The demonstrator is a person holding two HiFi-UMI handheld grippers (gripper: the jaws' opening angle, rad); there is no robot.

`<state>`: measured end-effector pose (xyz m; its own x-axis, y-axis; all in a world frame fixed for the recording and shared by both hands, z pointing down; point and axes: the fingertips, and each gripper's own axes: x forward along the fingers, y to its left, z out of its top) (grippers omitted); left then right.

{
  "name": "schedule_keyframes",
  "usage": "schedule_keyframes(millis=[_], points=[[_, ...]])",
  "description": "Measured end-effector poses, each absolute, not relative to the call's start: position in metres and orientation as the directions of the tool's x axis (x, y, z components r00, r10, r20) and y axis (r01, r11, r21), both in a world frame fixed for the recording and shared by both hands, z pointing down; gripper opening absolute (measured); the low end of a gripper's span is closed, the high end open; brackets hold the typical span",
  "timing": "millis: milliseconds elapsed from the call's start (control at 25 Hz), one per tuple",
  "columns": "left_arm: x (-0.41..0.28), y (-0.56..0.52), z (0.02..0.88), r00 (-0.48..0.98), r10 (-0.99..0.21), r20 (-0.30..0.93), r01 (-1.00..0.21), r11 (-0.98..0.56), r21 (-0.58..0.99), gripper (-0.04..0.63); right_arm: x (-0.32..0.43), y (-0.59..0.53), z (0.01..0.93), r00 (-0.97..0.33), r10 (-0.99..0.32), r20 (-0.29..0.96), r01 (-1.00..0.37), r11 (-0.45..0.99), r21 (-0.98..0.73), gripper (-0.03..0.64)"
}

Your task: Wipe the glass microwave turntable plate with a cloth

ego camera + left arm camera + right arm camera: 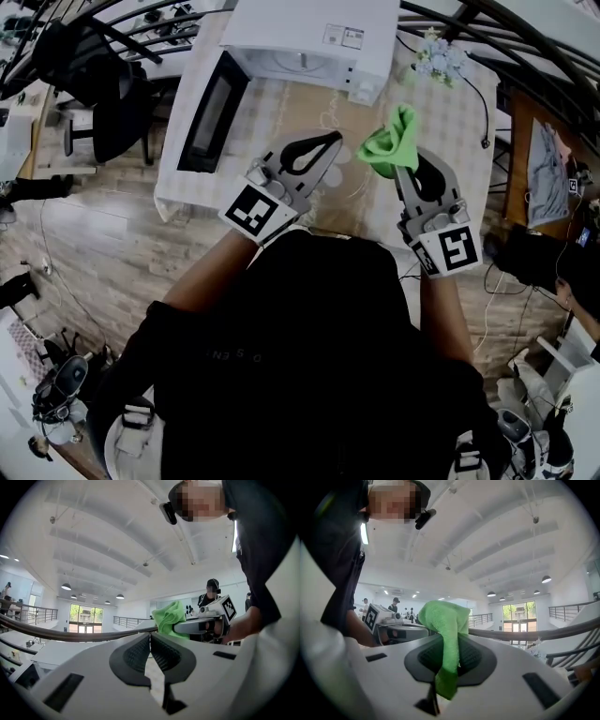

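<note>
**Left gripper and right gripper raised near white microwave oven (door open).**
Left jaws together, empty; right clamps crumpled green cloth.

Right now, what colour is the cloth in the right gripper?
The cloth is bright green; the right gripper view shows it best.

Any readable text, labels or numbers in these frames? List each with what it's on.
Nothing reads cleanly.
Stickers on the microwave: too small to read.
Shirt print: pale letters, too blurred to quote.
Left marker cube and right marker cube: square patterns only, no letters.
</note>
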<state>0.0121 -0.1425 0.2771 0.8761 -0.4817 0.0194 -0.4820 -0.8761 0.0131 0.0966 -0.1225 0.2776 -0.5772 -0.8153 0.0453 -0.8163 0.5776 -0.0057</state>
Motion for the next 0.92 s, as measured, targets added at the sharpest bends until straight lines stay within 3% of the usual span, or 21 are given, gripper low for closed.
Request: schedule_keyframes(millis=[920], points=[[0.024, -0.147, 0.276, 0.896, -0.444, 0.023, -0.445, -0.896, 0.015, 0.021, 0.098, -0.128, 0.281, -0.551, -0.833, 0.058, -0.835, 0.549, -0.044, 0.058]])
